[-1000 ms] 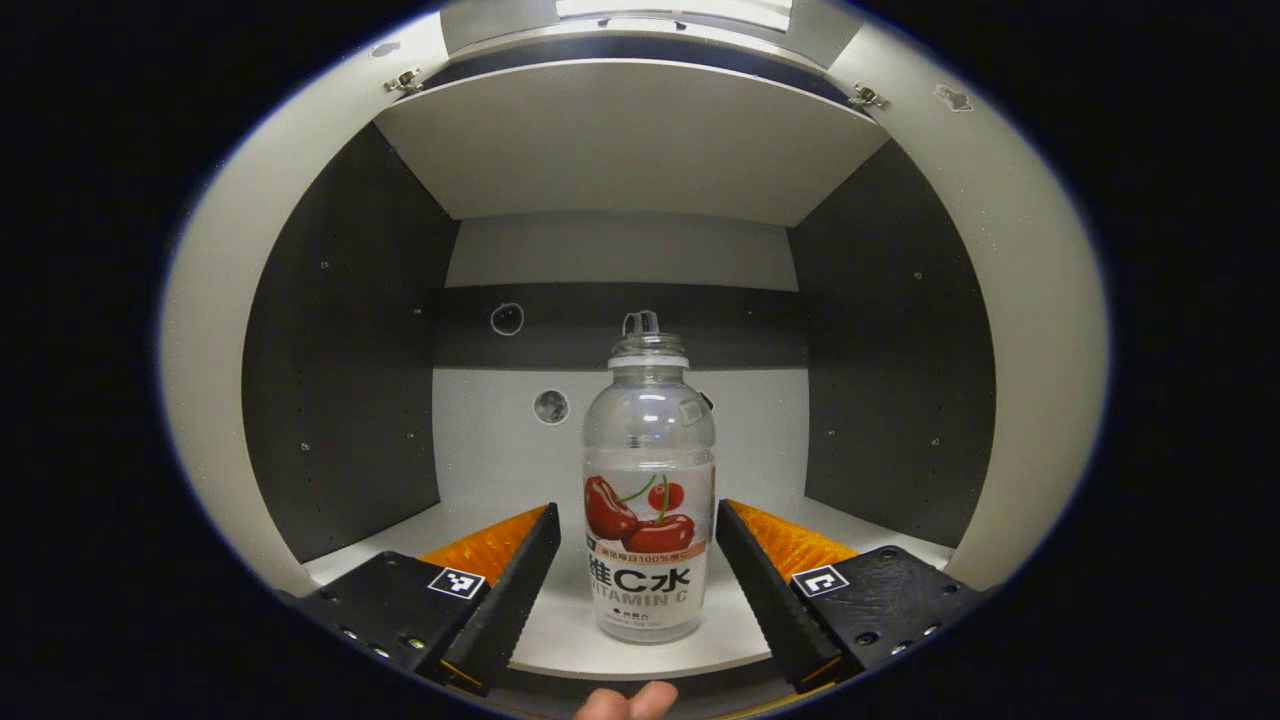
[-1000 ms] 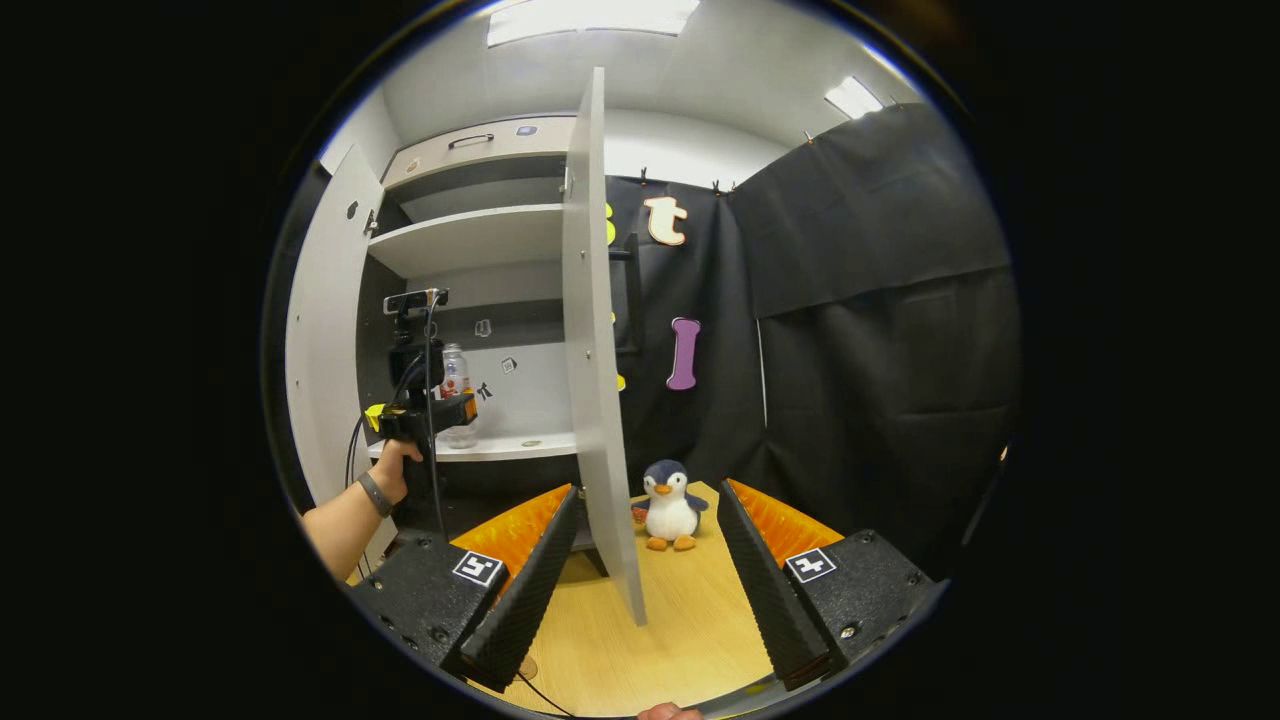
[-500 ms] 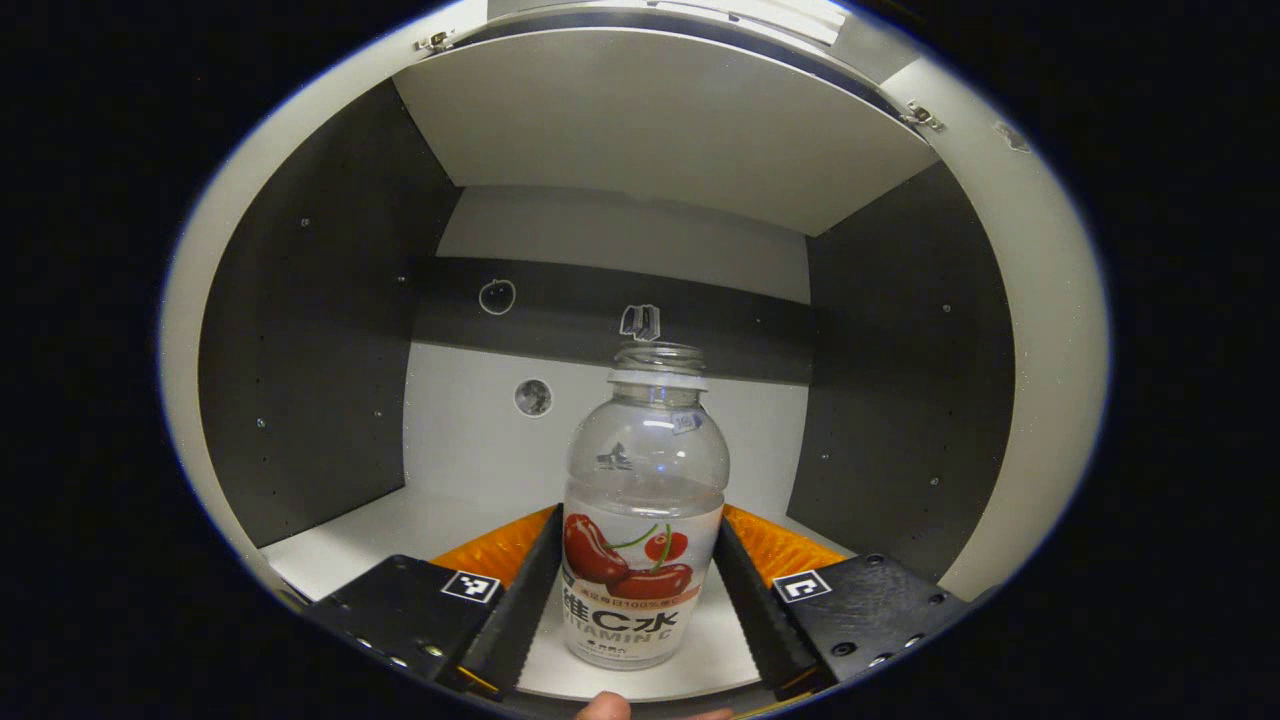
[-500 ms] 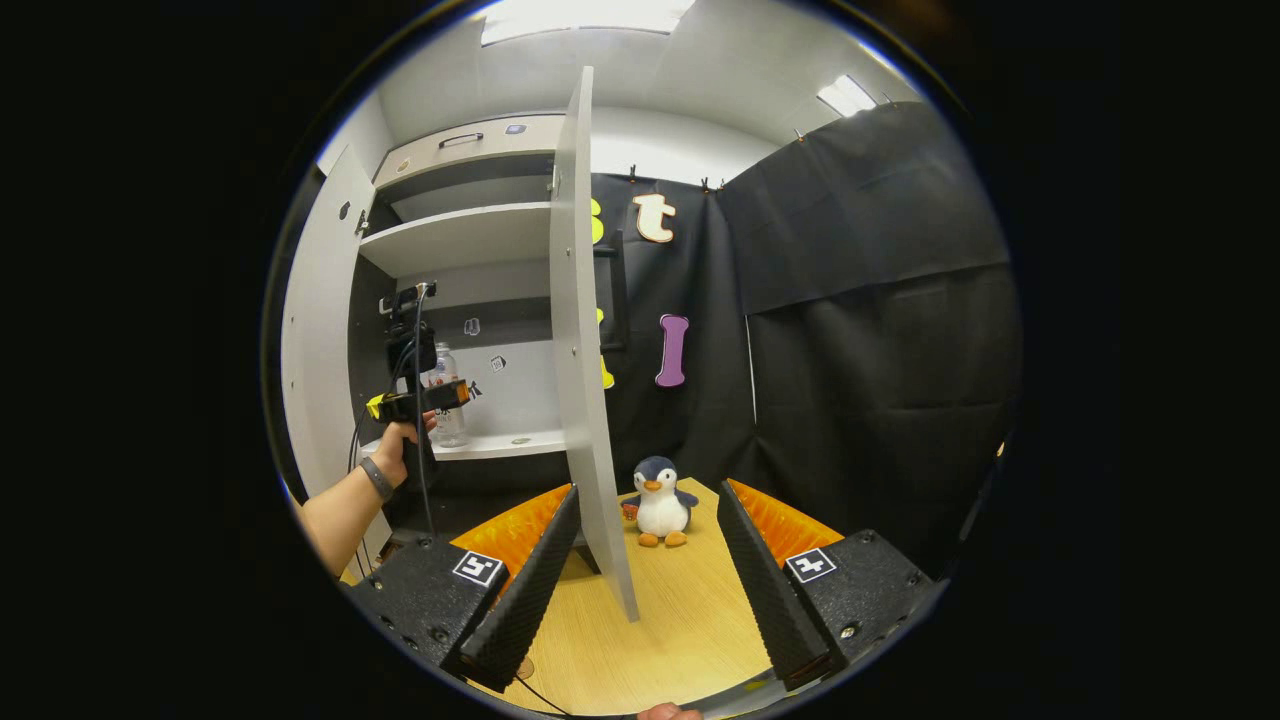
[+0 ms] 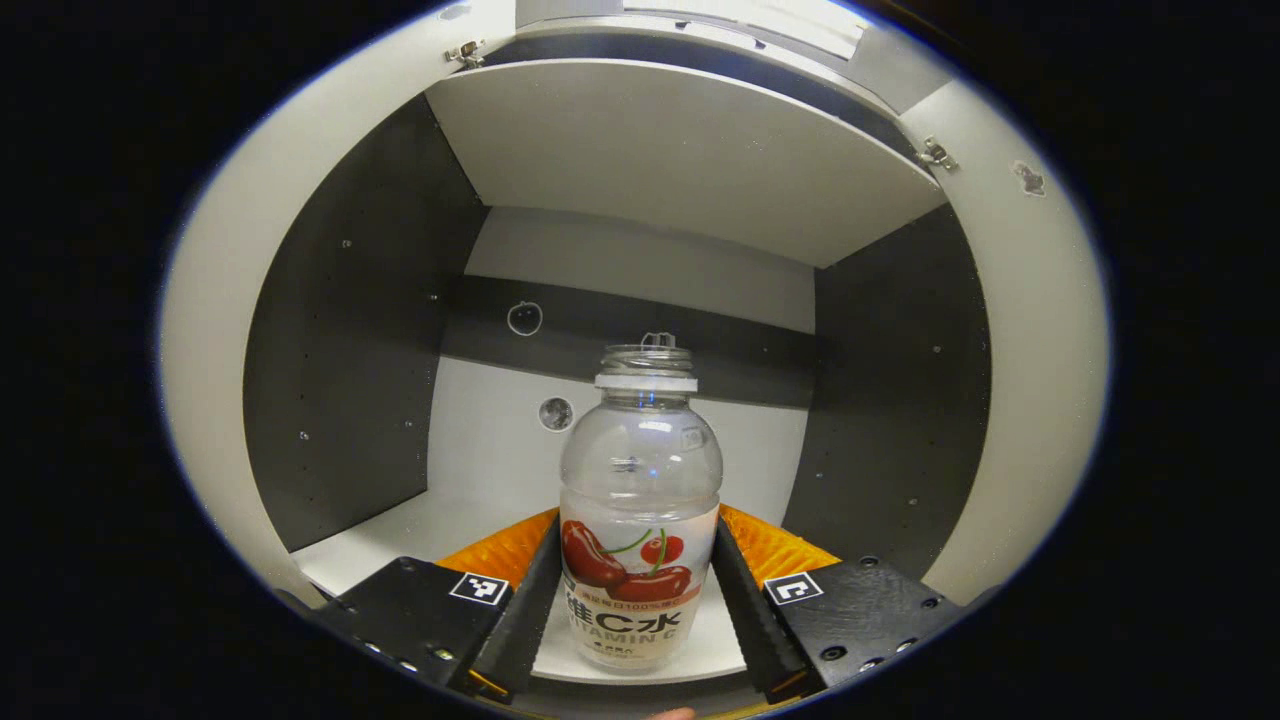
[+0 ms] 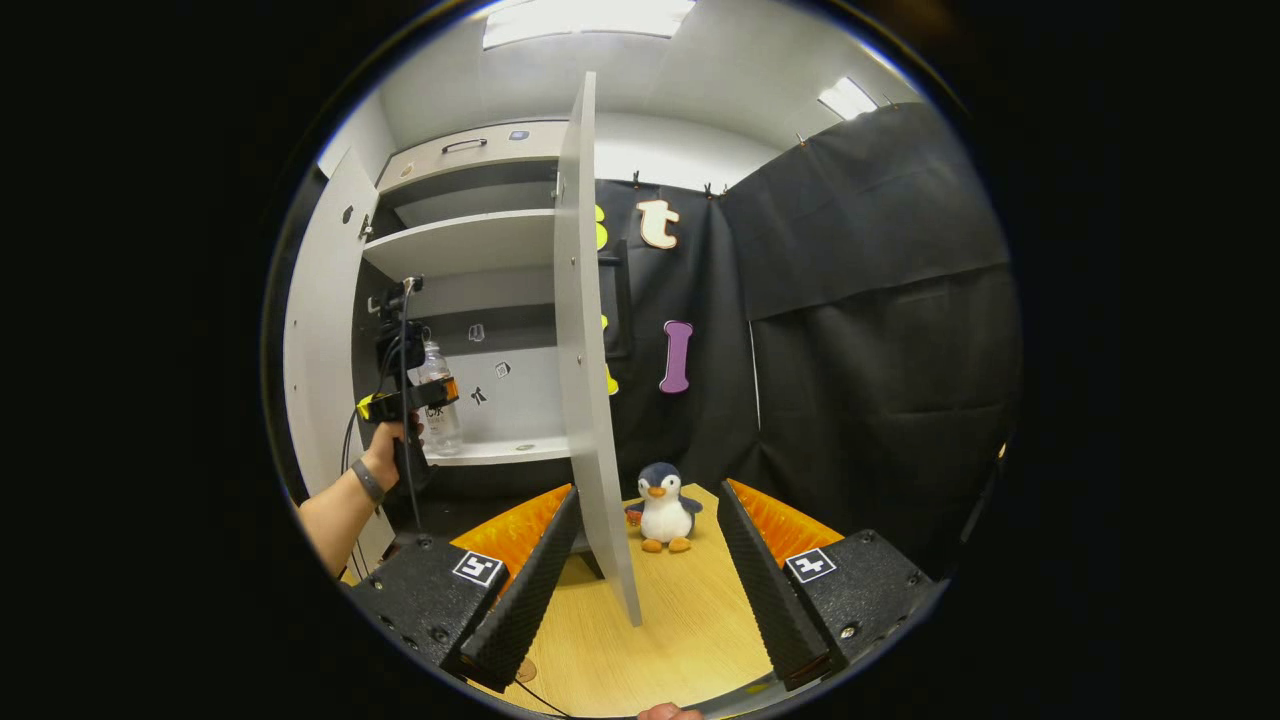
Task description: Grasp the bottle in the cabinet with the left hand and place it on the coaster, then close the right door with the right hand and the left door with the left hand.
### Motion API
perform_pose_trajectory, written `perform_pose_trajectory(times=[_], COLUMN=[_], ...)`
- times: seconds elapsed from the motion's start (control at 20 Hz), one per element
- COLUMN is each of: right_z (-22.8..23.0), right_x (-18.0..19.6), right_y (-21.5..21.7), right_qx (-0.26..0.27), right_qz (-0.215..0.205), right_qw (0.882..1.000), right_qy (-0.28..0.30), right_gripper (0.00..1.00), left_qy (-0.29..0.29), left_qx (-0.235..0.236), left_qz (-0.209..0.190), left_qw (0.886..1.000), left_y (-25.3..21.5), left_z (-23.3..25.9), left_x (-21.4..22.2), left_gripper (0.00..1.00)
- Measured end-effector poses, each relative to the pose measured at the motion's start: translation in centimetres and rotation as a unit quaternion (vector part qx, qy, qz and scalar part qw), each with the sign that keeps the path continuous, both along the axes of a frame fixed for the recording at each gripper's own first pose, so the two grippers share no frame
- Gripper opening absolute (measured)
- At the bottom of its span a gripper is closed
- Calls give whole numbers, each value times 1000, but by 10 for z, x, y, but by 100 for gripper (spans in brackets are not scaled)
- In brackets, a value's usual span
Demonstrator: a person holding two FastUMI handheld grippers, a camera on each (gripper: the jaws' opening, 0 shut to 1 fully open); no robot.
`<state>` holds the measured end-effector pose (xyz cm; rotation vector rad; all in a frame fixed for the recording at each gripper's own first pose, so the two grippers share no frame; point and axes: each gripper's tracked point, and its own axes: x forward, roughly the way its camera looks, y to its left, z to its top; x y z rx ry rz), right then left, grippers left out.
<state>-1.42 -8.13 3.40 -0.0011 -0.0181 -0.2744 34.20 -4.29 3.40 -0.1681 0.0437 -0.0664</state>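
Note:
A clear bottle [image 5: 640,460] with a cherry label and no cap stands upright at the front of the cabinet's lower shelf [image 5: 420,530]. My left gripper [image 5: 635,520] is shut on it, with one finger pressed against each side of the label. In the right gripper view, a hand [image 6: 385,465] holds the left gripper [image 6: 425,395] with the bottle [image 6: 440,420] just inside the cabinet opening. My right gripper [image 6: 647,488] hangs open over the wooden table [image 6: 690,620]. The edge of the open right door [image 6: 585,400] stands ahead of it, between its fingers. The left door [image 6: 320,350] is open too.
A plush penguin [image 6: 662,510] sits on the table behind the right door. An upper shelf [image 5: 680,150] roofs the bottle's compartment, whose side walls are dark. Black cloth walls the booth to the right. A cable hangs from the left gripper.
The left gripper's fingers have moved in on the bottle from both sides and now press on it. The right gripper has hardly moved.

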Motion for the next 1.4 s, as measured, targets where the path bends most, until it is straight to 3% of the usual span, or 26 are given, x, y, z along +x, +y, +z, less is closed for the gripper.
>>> perform_pose_trajectory(times=[0.45, 0.5, 0.6, 0.65, 0.7, 0.9, 1.15, 1.4], right_z=[10, 10, 10, 11, 9, 13, 18, 24], right_x=[9, 9, 8, 8, 8, 7, 7, 9], right_y=[22, 23, 24, 25, 28, 33, 37, 24], right_qx=[-16, -20, -23, -23, -23, -26, -18, -41], right_qz=[46, 46, 47, 50, 54, 67, 76, 37], right_qw=[999, 999, 999, 998, 998, 997, 997, 998], right_qy=[-5, -5, -7, -7, -5, -4, 1, -12], right_gripper=[84, 85, 85, 85, 84, 84, 84, 84], left_qy=[-41, -43, -39, -31, -18, 14, 15, 42], left_qx=[38, 43, 50, 50, 47, 29, 67, 85], left_qz=[-45, -46, -54, -59, -69, -102, -91, -94], left_qw=[997, 997, 997, 997, 996, 994, 993, 991], left_y=[-18, -22, -31, -38, -45, -70, -71, -75], left_z=[31, 27, 8, -5, -19, -65, -130, -191], left_x=[-104, -117, -149, -163, -175, -217, -260, -292], left_gripper=[81, 77, 81, 77, 81, 78, 78, 77])
